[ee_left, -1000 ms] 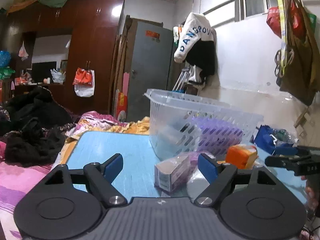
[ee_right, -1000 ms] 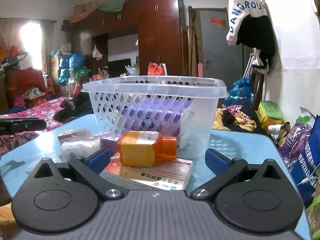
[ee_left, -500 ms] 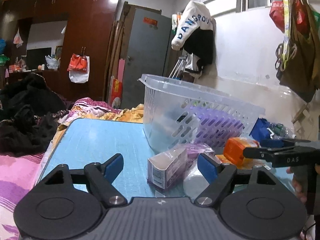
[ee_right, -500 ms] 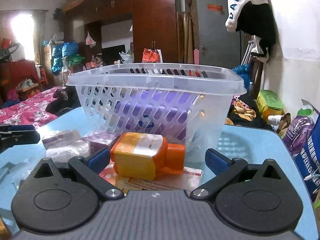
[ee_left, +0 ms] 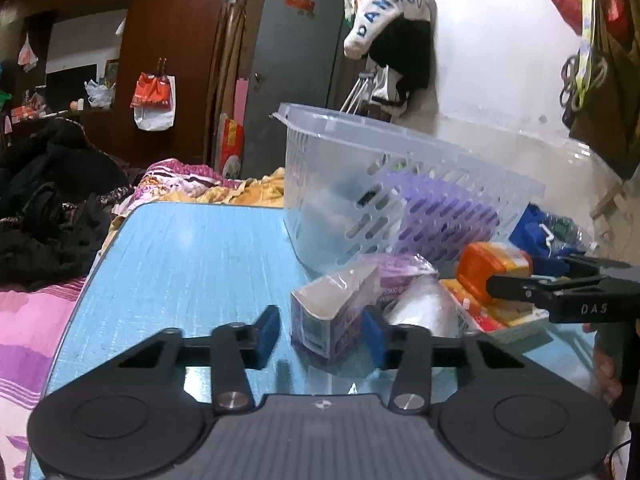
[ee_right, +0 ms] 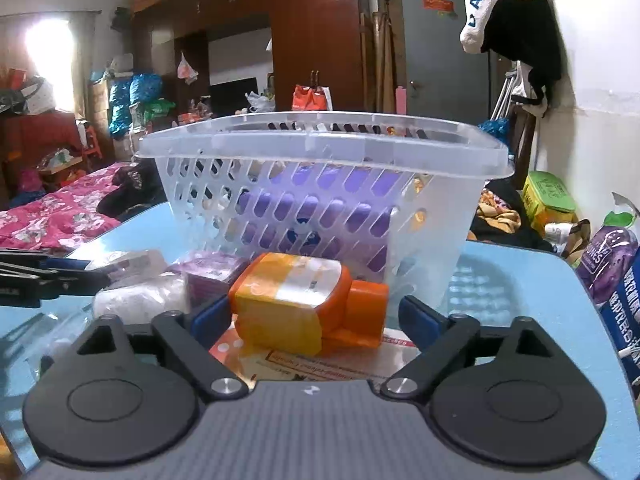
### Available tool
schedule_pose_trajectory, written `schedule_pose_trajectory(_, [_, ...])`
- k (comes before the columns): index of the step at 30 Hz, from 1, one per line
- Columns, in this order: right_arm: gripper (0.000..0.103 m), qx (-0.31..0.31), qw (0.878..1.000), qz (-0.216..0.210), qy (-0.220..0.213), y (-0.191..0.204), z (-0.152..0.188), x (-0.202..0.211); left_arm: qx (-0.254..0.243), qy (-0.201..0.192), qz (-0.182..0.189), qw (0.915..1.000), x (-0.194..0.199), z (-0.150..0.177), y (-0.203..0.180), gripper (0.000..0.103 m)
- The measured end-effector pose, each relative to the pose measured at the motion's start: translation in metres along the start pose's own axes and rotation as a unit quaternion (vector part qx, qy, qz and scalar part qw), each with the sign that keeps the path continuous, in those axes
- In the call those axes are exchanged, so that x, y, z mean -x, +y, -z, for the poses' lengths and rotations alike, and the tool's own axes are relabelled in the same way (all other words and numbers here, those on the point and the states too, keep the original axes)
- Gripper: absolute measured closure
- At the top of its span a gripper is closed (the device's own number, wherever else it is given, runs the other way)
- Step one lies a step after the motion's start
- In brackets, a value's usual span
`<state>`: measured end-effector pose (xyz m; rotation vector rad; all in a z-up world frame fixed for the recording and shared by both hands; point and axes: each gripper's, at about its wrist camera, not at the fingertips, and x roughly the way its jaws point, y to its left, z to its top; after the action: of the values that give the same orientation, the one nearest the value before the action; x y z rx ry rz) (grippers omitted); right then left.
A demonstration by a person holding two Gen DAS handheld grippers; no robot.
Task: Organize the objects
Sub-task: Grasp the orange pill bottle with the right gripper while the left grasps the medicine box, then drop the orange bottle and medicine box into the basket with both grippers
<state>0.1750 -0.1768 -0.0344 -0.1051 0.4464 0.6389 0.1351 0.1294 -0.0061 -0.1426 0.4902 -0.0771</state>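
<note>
While the left gripper (ee_left: pixel 320 334) narrowed around one purple box (ee_left: pixel 334 316), the right gripper (ee_right: pixel 316 316) closed, still clear, around one orange bottle (ee_right: pixel 304 300).

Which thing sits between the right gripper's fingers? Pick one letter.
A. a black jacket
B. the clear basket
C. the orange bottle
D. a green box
C: in the right wrist view the orange bottle lies on its side between the fingers of the right gripper, on a printed flat box, in front of the clear basket.
</note>
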Motion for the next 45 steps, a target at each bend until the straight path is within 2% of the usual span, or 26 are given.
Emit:
schedule_pose_trajectory(2, [0.017, -0.005, 1.000, -0.003, -0.005, -0.001, 0.000, 0.002, -0.005, 0.000, -0.002, 1.0000, -0.001, 0.000, -0.003, 0.061])
schedule_pose_trajectory(3, [0.017, -0.003, 1.000, -0.001, -0.006, -0.001, 0.000, 0.003, -0.008, -0.001, -0.005, 1.0000, -0.001, -0.001, -0.005, 0.067])
schedule_pose_trajectory(7, [0.017, 0.005, 1.000, 0.003, -0.020, -0.001, 0.000, 0.008, -0.024, -0.015, -0.012, 0.9995, 0.001, 0.000, -0.012, 0.067])
schedule_pose_trajectory(20, [0.018, 0.004, 0.998, -0.003, -0.057, -0.005, -0.004, 0.029, -0.026, -0.077, 0.004, 0.9967, 0.019, 0.003, -0.011, 0.068])
schedule_pose_trajectory(31, [0.018, -0.006, 0.996, -0.009, -0.085, -0.013, -0.007, 0.045, -0.021, -0.138, 0.016, 0.9900, 0.043, 0.004, -0.013, 0.069])
schedule_pose_trajectory(39, [0.018, -0.017, 0.992, -0.008, -0.122, -0.021, -0.017, 0.071, -0.012, -0.170, 0.051, 0.9840, 0.062, -0.004, -0.023, 0.069])
schedule_pose_trajectory(45, [0.018, -0.012, 0.990, -0.005, -0.144, -0.026, -0.036, 0.082, -0.010, -0.193, 0.073, 0.9784, 0.072, -0.023, -0.035, 0.071])
